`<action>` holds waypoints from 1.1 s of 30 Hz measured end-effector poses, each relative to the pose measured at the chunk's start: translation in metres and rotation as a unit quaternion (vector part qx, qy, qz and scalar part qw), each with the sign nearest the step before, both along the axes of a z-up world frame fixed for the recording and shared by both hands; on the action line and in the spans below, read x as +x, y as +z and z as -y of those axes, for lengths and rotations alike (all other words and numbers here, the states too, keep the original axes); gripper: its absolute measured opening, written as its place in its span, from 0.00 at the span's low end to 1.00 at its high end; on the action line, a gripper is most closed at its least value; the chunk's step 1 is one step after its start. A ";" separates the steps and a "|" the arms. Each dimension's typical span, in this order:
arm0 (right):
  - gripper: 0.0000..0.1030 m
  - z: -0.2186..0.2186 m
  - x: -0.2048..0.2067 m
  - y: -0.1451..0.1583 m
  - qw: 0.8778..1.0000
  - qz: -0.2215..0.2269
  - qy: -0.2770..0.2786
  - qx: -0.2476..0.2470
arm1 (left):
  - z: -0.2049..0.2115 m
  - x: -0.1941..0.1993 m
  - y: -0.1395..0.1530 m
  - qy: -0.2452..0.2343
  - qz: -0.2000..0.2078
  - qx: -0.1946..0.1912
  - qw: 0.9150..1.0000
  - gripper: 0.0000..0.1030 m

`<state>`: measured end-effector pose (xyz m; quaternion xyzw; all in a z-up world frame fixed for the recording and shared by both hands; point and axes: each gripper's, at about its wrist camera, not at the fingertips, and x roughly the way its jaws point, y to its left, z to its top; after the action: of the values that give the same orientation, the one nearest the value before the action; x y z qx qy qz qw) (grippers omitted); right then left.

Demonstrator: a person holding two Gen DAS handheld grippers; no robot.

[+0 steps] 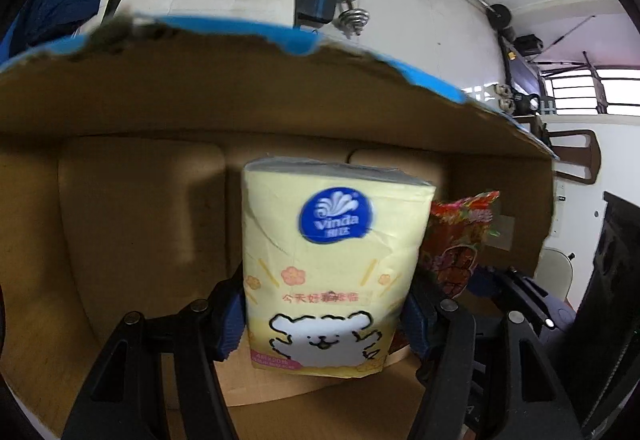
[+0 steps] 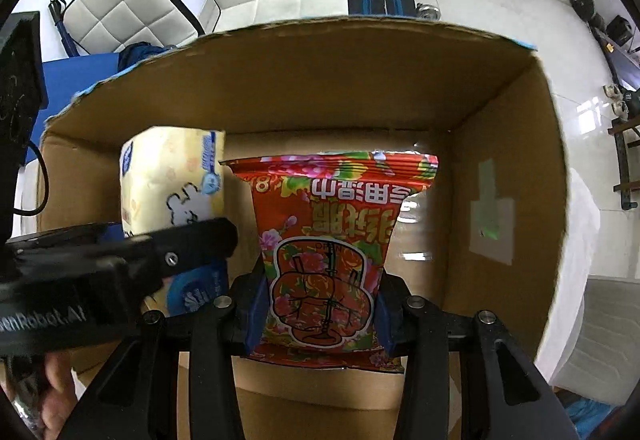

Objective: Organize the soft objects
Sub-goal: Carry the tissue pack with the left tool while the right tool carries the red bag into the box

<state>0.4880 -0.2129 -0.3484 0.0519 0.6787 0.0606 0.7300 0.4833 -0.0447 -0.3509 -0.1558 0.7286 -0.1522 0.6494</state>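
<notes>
Left hand-held gripper [image 1: 322, 324] pinching yellow tissue pack [image 1: 332, 268]; right hand-held gripper [image 2: 318, 316] pinching red floral wipes pack [image 2: 328, 252]. Both packs upright inside cardboard box [image 2: 360, 87], long axes toward 12 o'clock. Tissue pack at 9 o'clock of wipes, just beside. Judgement: release side by side.

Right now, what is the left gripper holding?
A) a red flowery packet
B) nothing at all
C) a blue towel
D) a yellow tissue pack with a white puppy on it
D: in the left wrist view the left gripper has its blue pads pressed on both sides of the yellow tissue pack, held over the cardboard box; the red flowery packet is in the right gripper instead.
</notes>
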 end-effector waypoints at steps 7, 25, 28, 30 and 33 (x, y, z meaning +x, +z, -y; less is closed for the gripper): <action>0.49 0.005 0.005 -0.011 1.000 -0.020 -0.005 0.003 | 0.003 0.002 0.009 -0.007 0.008 0.041 0.999 0.64; 1.00 -0.001 -0.060 0.046 0.999 0.030 -0.015 -0.031 | -0.032 -0.068 0.082 -0.003 0.133 0.149 0.980 0.96; 1.00 -0.005 -0.081 0.058 0.998 0.044 -0.019 -0.039 | -0.039 -0.090 0.095 0.002 0.148 0.154 0.977 0.96; 1.00 -0.008 -0.094 0.067 0.998 0.051 -0.023 -0.041 | -0.032 -0.099 0.105 0.004 0.157 0.158 0.975 0.96; 1.00 -0.016 -0.114 0.079 0.997 0.061 -0.027 -0.047 | -0.036 -0.122 0.120 0.008 0.172 0.161 0.972 0.96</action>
<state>0.3737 -0.1970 -0.2698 0.0321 0.6336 0.0118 0.7729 0.3616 -0.0085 -0.2309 -0.0262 0.6194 -0.0525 0.7829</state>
